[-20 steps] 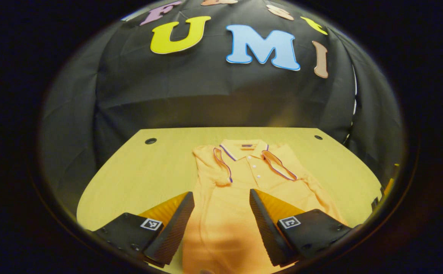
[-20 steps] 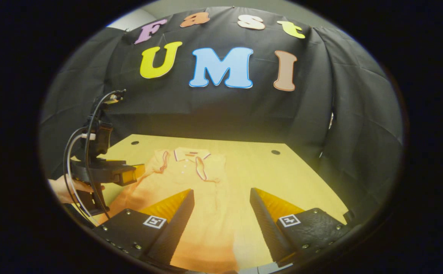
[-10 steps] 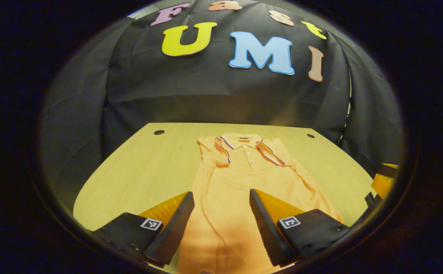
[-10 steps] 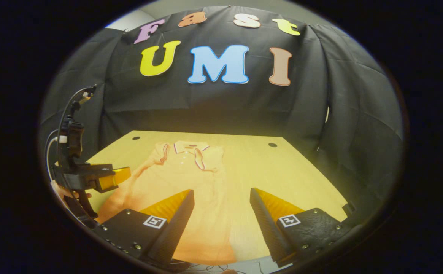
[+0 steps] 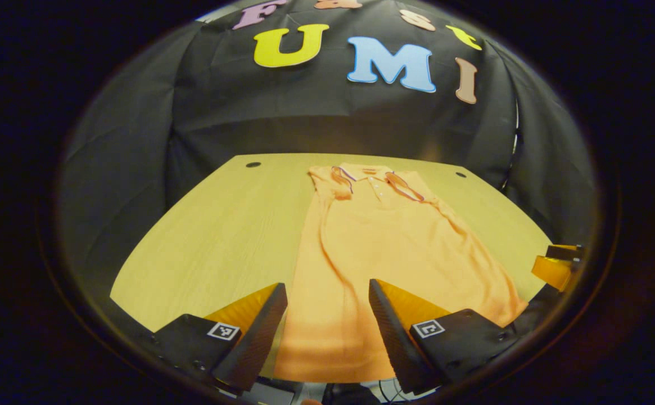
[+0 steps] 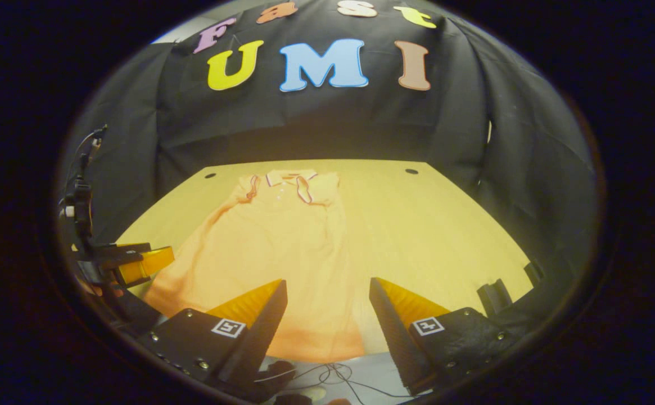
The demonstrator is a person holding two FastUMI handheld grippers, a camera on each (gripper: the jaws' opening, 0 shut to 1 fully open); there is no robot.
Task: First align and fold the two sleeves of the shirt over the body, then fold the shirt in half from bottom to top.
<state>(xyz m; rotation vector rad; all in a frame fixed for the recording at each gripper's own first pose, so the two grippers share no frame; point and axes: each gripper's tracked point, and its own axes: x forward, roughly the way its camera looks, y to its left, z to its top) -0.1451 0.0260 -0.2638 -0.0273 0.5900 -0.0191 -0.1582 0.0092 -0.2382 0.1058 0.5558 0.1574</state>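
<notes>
So both sets of jaws are spread wide with nothing in them right now. Our left gripper (image 5: pixel 327 332) hangs over the near end of the table (image 5: pixel 215 236), and straight out between its fingers lies the shirt (image 5: pixel 383 247), the hem edge sitting just past the fingertips and the collar (image 5: pixel 369 171) way out at the far end. Same deal from our right gripper (image 6: pixel 327 332): the shirt's hem runs across just ahead of the jaws, a bit to their left side, with bare table off to the right. We can also spot the left gripper off to the far left of the right gripper view, a hand (image 6: pixel 96 289) under it. Both sleeves look like they're already laid in over the body, trim edges near the collar, so we reckon step one is done and we're lining up for the bottom-to-top fold. Next move, as we see it: drop each gripper onto a hem corner, pinch both layers, then carry them up toward the collar evenly so nothing skews.
</notes>
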